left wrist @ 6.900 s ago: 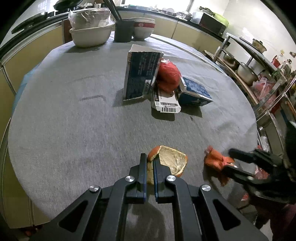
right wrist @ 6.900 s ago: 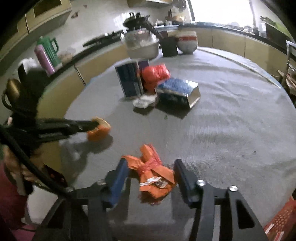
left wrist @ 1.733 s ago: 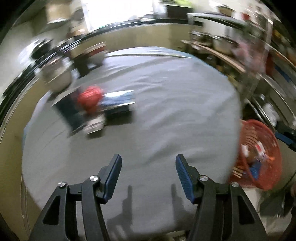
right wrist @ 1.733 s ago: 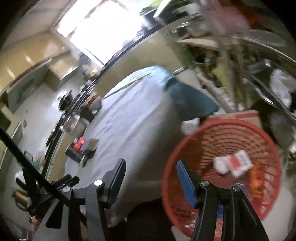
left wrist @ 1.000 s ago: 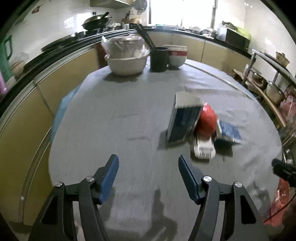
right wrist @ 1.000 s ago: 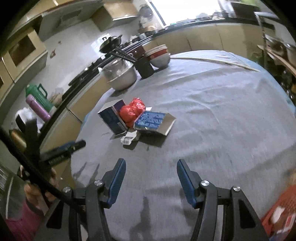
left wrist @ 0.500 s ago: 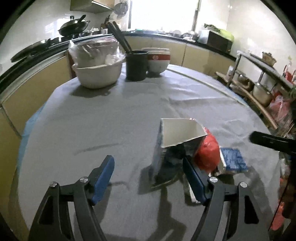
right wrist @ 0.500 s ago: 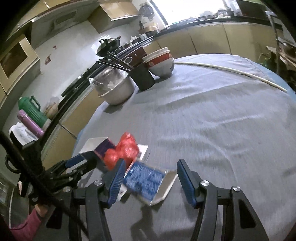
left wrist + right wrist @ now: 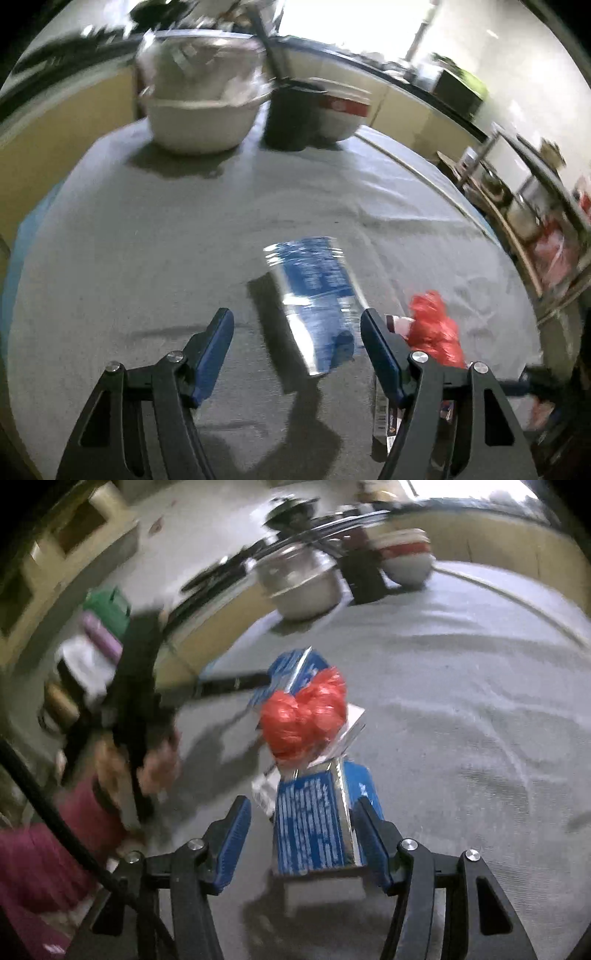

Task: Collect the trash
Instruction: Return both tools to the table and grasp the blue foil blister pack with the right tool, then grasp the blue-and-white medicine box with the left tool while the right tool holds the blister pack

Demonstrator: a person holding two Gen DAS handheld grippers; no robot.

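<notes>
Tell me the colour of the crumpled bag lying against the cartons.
Red; the crumpled bag shows best in the right wrist view.

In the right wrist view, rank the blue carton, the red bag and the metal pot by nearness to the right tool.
1. Blue carton: between the right tool's open fingers.
2. Red bag: just behind the carton.
3. Metal pot: at the table's far edge.

blue carton (image 9: 314, 834) print blurred, nothing legible
</notes>
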